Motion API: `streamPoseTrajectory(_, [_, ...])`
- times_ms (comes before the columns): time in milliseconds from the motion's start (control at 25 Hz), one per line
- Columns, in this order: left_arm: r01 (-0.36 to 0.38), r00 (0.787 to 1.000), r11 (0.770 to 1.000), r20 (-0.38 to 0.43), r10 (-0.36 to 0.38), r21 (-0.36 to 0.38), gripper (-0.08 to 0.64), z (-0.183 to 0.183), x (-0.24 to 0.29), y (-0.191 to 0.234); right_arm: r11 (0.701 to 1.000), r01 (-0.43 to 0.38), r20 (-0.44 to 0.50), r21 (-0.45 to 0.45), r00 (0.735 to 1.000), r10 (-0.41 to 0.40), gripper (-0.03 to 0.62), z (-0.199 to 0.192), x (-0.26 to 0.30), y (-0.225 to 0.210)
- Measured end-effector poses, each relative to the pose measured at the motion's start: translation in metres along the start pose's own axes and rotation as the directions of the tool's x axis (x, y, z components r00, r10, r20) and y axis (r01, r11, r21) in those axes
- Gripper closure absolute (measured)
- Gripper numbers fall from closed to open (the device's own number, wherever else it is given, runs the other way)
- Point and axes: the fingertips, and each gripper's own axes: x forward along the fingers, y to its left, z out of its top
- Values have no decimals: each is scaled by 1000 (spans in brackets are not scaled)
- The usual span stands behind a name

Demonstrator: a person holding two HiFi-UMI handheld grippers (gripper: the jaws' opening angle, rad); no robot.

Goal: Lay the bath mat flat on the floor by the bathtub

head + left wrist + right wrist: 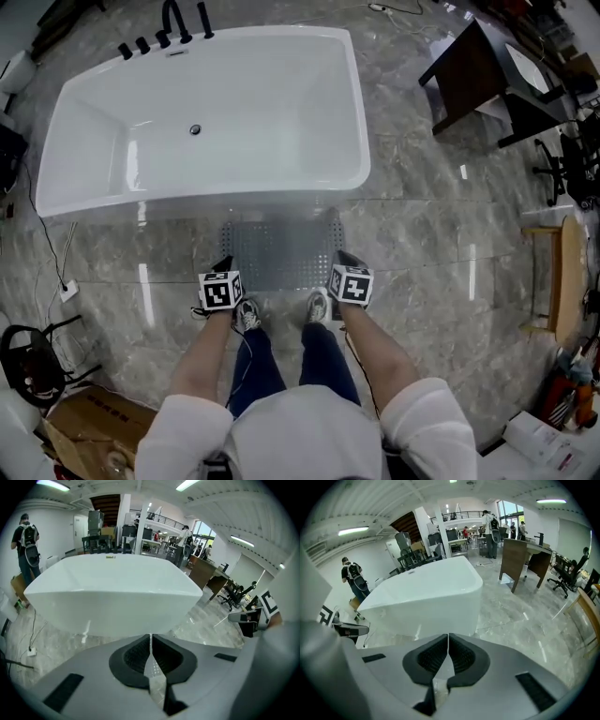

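A translucent grey bath mat with rows of small holes is spread on the marble floor against the front wall of the white bathtub. My left gripper is at the mat's near left corner, my right gripper at its near right corner. In the left gripper view the gripper is shut on a thin strip of mat, facing the tub. The right gripper view shows that gripper shut likewise, with mat edge between its pads and the tub ahead.
The person's shoes stand just behind the mat's near edge. A dark desk and office chair are at the far right, a wooden stool nearer. A cardboard box and a floor cable lie left. A person with a backpack stands beyond the tub.
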Motion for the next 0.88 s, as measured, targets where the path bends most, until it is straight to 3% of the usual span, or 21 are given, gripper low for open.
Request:
streamPoseTrajectory(320, [40,992,999,123,-42,12,515,31,-83,-33,997,-62,145,-41,987,67,555,47,-86,21])
streamPoseTrajectory(880, [73,949,990,298,-106,120,515,53,-181,-73,970,-126,347,-207,918,193,555,78,-192,62])
